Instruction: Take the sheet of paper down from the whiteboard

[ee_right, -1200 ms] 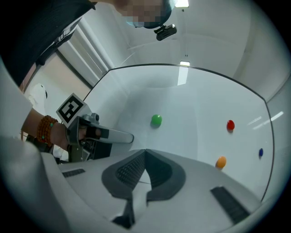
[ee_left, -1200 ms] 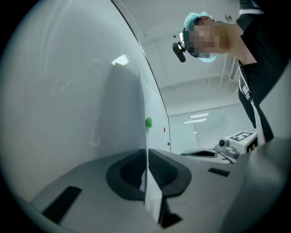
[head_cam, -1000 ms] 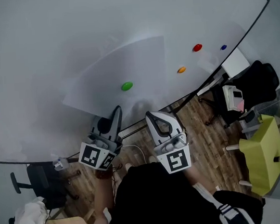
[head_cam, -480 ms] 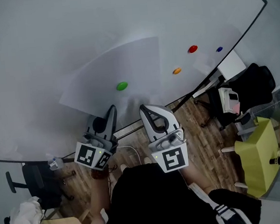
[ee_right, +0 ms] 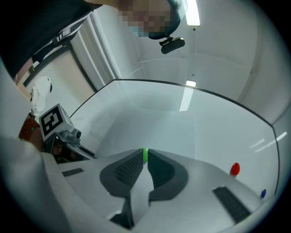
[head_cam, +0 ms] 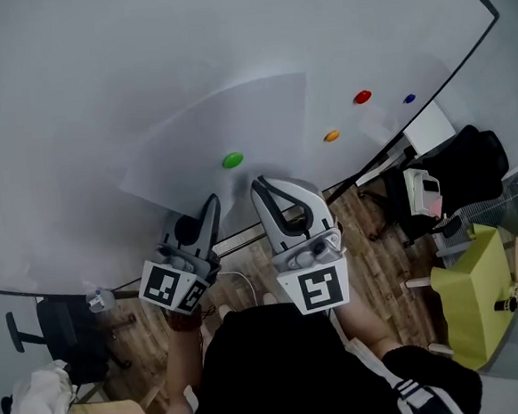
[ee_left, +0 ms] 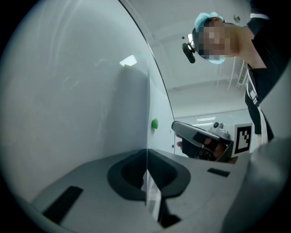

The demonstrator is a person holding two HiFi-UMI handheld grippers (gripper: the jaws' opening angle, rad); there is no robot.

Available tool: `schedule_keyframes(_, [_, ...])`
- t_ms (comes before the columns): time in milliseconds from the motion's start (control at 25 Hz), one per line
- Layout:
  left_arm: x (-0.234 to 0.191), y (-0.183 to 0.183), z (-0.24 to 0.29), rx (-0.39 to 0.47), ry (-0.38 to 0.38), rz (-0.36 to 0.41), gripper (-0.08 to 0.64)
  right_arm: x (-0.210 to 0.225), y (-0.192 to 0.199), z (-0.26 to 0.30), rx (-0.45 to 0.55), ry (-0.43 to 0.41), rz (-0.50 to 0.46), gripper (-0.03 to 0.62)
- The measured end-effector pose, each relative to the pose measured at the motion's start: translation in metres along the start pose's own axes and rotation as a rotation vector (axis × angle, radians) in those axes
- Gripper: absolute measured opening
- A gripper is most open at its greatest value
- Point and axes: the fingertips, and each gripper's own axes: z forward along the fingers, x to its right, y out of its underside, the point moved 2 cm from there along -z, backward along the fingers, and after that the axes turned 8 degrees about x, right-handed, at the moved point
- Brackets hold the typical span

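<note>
The sheet of paper [head_cam: 235,123] is pinned to the whiteboard [head_cam: 88,72] by a green magnet [head_cam: 232,160], and its lower edge is clenched by the left gripper [head_cam: 211,202]. The jaws of the right gripper [head_cam: 256,184] have just been opening. Nothing is grasped, and the magnet lies just ahead. Tearing could be caused by pulling before the magnet is removed. Bare board is left all around.

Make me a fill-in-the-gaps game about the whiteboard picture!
The sheet of paper is pinned to the whiteboard by a magnet coloured ___. The gripper shut on the paper's edge is the ___ one. In the head view, the red magnet sits to the paper's ___.
Missing words: green, left, right.
</note>
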Motion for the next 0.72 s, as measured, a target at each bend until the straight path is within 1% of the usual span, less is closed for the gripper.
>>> schedule_keyframes(80, [0.001, 0.001, 0.0, 0.0, 0.0, 0.0, 0.012, 0.002, -0.003, 0.004, 0.008, 0.001, -0.004, 0.049])
schedule_keyframes(240, [0.001, 0.0, 0.0, -0.001, 0.002, 0.001, 0.012, 0.003, -0.005, 0.013, 0.011, -0.006, -0.013, 0.06])
schedule_keyframes(360, [0.001, 0.0, 0.0, -0.003, 0.001, -0.001, 0.012, 0.001, -0.003, 0.02, 0.0, -0.027, -0.018, 0.086])
schedule_keyframes(720, [-0.001, 0.001, 0.001, -0.009, 0.011, -0.007, 0.012, -0.003, 0.004, 0.036, -0.029, -0.061, -0.05, 0.13])
